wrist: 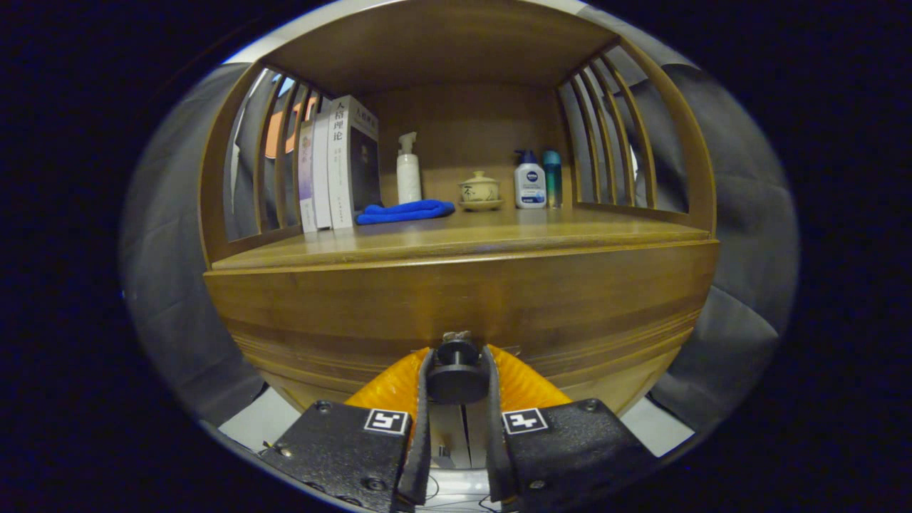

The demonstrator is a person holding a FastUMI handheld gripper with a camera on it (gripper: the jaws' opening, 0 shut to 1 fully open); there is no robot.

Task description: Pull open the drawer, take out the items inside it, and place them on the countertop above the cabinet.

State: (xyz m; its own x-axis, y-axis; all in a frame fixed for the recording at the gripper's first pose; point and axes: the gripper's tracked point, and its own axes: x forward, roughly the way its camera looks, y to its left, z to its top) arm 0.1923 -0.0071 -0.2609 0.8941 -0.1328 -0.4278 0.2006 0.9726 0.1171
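Tongs (pixel 456 377) pinch the dark knob (pixel 456 372) on the drawer (pixel 463 313), which looks shut, just under the table (pixel 456 239). A skewed pull could slip the fingers off the small round knob, or jam the drawer.

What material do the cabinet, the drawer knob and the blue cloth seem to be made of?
Cabinet: wood with a smooth satin finish, judging by grain lines and soft sheen.
Drawer knob, clamped by the gripper: dark, matte, probably plastic or painted metal; unclear.
Blue cloth: soft fabric, likely microfibre, by its plush folds.
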